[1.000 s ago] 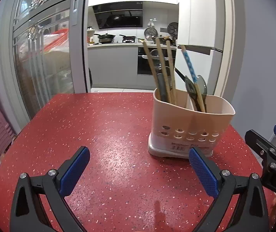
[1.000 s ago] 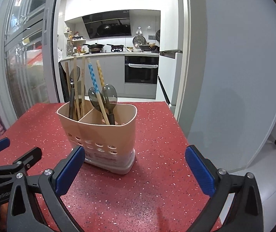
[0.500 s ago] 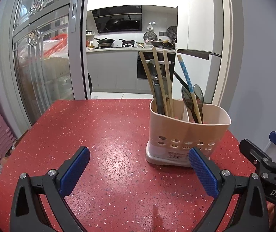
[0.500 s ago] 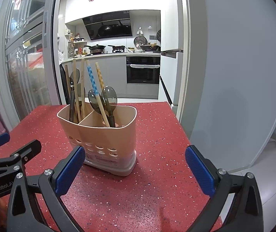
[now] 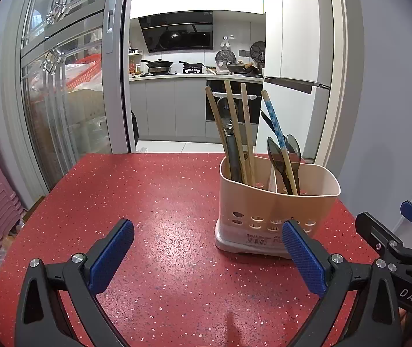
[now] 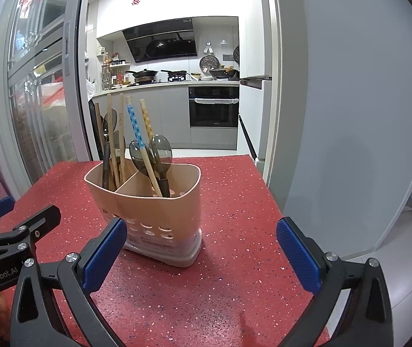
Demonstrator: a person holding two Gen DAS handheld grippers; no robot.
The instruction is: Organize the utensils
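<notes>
Now, holder: a beige plastic two-compartment utensil holder (image 5: 275, 202) stands upright on the red speckled tabletop (image 5: 162, 202), toward its right side in the left wrist view.
Left compartment: plain wooden chopsticks (image 5: 234, 127) and a dark-handled spoon (image 5: 226, 115), all leaning.
Right compartment: a blue-patterned chopstick (image 6: 135, 127), a yellow-patterned chopstick (image 6: 147, 121) and two smoky translucent spoons (image 6: 161, 153) (bowls upward).
Left gripper (image 5: 206, 248): blue-padded fingers spread wide, gripping nothing, held low over the tabletop; its right pad overlaps the holder's base in the view, contact unclear.
Right gripper (image 6: 200, 248): fingers likewise wide apart and empty, with the holder just ahead, near its left pad.
Background: a kitchen with a black oven (image 6: 214, 107) beyond the doorway.
</notes>
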